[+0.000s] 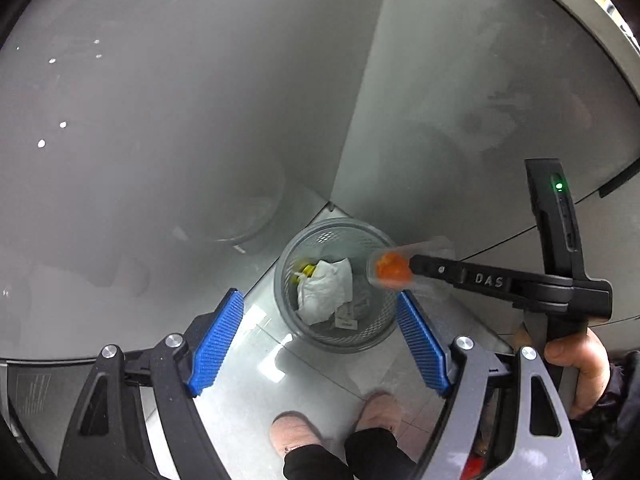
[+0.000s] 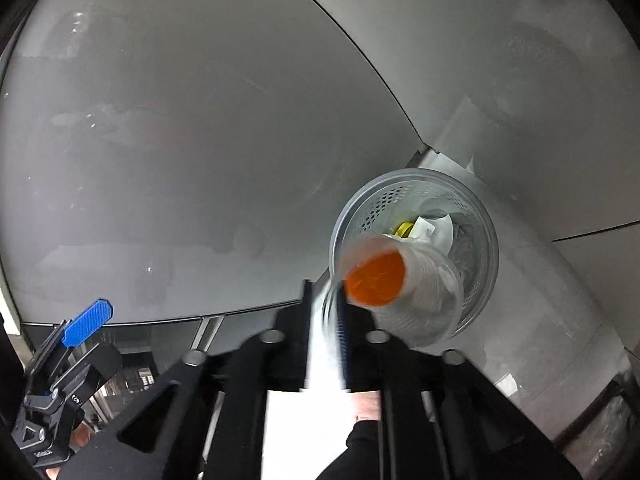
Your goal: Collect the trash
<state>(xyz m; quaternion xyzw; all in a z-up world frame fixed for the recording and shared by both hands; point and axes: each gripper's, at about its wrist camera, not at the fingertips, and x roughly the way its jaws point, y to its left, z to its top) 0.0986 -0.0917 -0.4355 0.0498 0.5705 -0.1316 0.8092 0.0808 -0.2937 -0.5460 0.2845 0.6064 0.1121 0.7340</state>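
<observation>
A grey mesh trash bin [image 1: 279,280] [image 2: 494,248] stands on the floor in a corner. It holds a crumpled white tissue [image 1: 324,292], a yellow item [image 1: 306,270] [image 2: 404,229] and paper scraps. A clear plastic cup [image 1: 390,270] [image 2: 424,300] with orange residue [image 2: 376,278] is tipped over the bin's rim at the tip of my right gripper [image 1: 414,268] [image 2: 323,286]. Those jaws stand slightly apart, with the blurred cup rim between them. My left gripper [image 1: 319,294] hangs open above the bin, holding nothing; its blue pad [image 2: 88,322] shows at the lower left of the right wrist view.
Grey glossy panels [image 1: 160,140] [image 2: 200,120] rise on both sides of the corner behind the bin. The floor is pale tile [image 1: 260,360]. A person's feet in pink slippers [image 1: 296,432] stand just in front of the bin, and a hand [image 1: 580,364] grips the right gripper's handle.
</observation>
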